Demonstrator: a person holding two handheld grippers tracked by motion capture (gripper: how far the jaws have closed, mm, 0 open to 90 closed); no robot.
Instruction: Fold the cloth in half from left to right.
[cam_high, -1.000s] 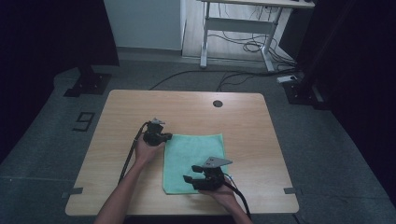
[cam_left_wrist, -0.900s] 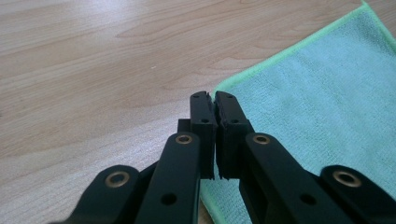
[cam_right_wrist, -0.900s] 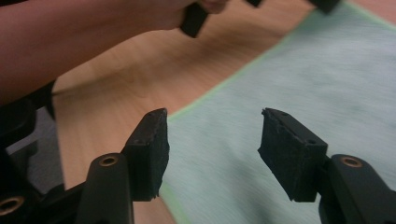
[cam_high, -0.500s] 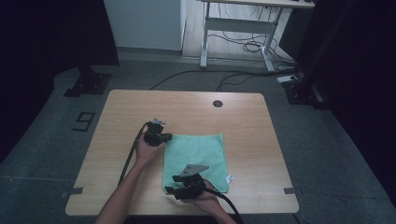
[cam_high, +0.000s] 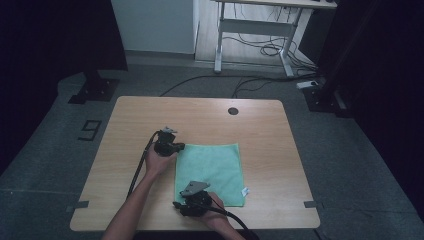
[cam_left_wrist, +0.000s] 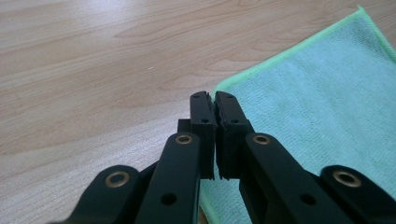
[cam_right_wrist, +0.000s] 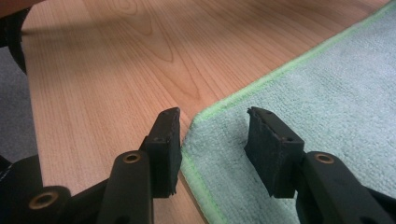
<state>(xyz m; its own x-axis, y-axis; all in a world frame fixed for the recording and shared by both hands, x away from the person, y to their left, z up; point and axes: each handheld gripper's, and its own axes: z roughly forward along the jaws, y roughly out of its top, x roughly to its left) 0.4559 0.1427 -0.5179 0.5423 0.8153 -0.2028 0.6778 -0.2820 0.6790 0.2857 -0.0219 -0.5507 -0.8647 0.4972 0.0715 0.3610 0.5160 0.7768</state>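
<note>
Green cloth (cam_high: 210, 172) lies flat on the pale wooden table (cam_high: 280, 150), a little toward the person's side of the middle, with a small white tag at its near right corner. In the high view the left gripper (cam_high: 176, 148) sits at the cloth's far left corner, held in the person's left hand (cam_high: 157, 161). In the left gripper view its jaws stand pressed together at the tips, right at that corner of the cloth (cam_left_wrist: 308, 93) — the green hem runs up to the tips, but whether any fabric is caught between them cannot be told.

The right gripper (cam_high: 178, 205) is at the near left corner of the cloth, low over the table edge, with its grey plate on top and its cable trailing off toward the bottom of the high view. Its jaws have just been closing. In the right gripper view (cam_right_wrist: 212, 128) they are still clearly apart — one tip over bare wood just beside the hem, the other over the cloth (cam_right_wrist: 327, 88), so the corner lies between them without the pads pressing on it.

A dark round hole (cam_high: 233, 111) sits near the table's far edge, well apart from the cloth.
</note>
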